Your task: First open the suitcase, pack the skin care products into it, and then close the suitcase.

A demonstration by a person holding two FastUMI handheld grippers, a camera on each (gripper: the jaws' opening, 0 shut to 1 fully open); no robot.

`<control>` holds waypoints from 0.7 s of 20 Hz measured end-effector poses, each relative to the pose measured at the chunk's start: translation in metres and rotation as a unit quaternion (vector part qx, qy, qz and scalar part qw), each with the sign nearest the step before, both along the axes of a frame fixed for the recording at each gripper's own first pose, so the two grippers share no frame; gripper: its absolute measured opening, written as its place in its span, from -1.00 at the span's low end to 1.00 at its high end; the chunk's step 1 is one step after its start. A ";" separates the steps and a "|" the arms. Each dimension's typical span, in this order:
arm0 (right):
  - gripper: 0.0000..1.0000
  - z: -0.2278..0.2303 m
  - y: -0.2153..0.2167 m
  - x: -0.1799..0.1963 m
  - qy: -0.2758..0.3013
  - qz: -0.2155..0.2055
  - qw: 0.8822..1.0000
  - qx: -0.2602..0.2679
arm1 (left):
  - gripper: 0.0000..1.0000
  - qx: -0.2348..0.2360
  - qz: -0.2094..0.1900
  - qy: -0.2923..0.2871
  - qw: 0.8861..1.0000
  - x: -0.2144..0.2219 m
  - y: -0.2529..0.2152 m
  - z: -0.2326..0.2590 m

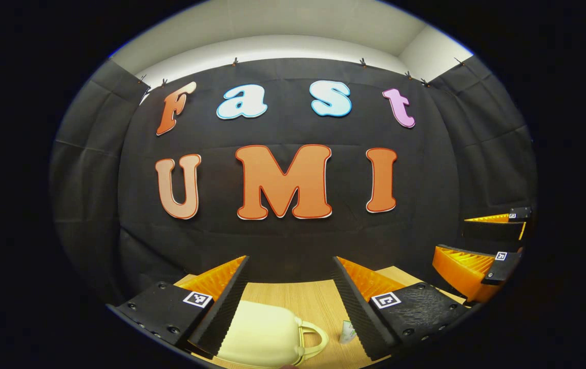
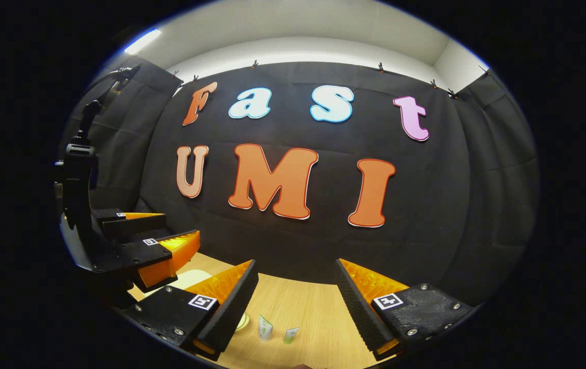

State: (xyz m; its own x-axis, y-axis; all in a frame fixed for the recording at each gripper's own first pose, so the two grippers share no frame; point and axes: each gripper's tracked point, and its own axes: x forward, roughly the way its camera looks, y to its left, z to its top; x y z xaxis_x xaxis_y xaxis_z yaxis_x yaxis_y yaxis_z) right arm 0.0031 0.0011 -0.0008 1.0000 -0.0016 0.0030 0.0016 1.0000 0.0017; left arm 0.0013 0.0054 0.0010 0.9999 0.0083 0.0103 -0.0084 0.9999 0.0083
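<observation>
A small cream suitcase (image 1: pixel 265 333) lies closed on the wooden table (image 1: pixel 313 302), its handle (image 1: pixel 315 339) toward the right, under and between my left gripper's fingers. My left gripper (image 1: pixel 290 260) hovers above it, open and holding nothing. A white-green tube (image 1: pixel 347 332) stands right of the handle, half hidden by the right finger. In the right gripper view, two small tubes (image 2: pixel 265 328) (image 2: pixel 290 334) stand on the table between my open right gripper's fingers (image 2: pixel 295 262). A pale round item (image 2: pixel 243 321) peeks out by its left finger. A corner of the suitcase (image 2: pixel 190 279) shows beneath the left gripper (image 2: pixel 180 225).
The two grippers float side by side above the table; the right gripper (image 1: pixel 452 236) appears at the right edge of the left gripper view, open. Black cloth walls close the booth behind and on both sides. Bare table (image 2: pixel 313 307) lies ahead of the tubes.
</observation>
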 end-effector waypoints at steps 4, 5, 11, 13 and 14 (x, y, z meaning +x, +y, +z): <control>0.92 -0.003 -0.002 0.005 0.004 -0.003 1.000 0.000 | 0.90 0.000 0.001 0.001 1.000 0.007 0.001 -0.002; 0.91 -0.004 -0.003 0.006 0.005 -0.005 1.000 -0.001 | 0.90 0.003 0.001 0.002 1.000 0.008 0.000 -0.003; 0.90 -0.006 -0.013 0.012 0.005 -0.015 1.000 -0.002 | 0.93 0.056 -0.005 0.016 0.998 0.015 -0.002 -0.027; 0.92 -0.005 -0.022 0.014 0.004 -0.023 1.000 -0.005 | 0.94 0.074 -0.013 0.033 0.997 0.016 -0.005 -0.048; 0.91 -0.005 -0.026 0.015 0.005 -0.026 1.000 -0.004 | 0.94 0.082 -0.022 0.047 0.995 0.017 -0.009 -0.061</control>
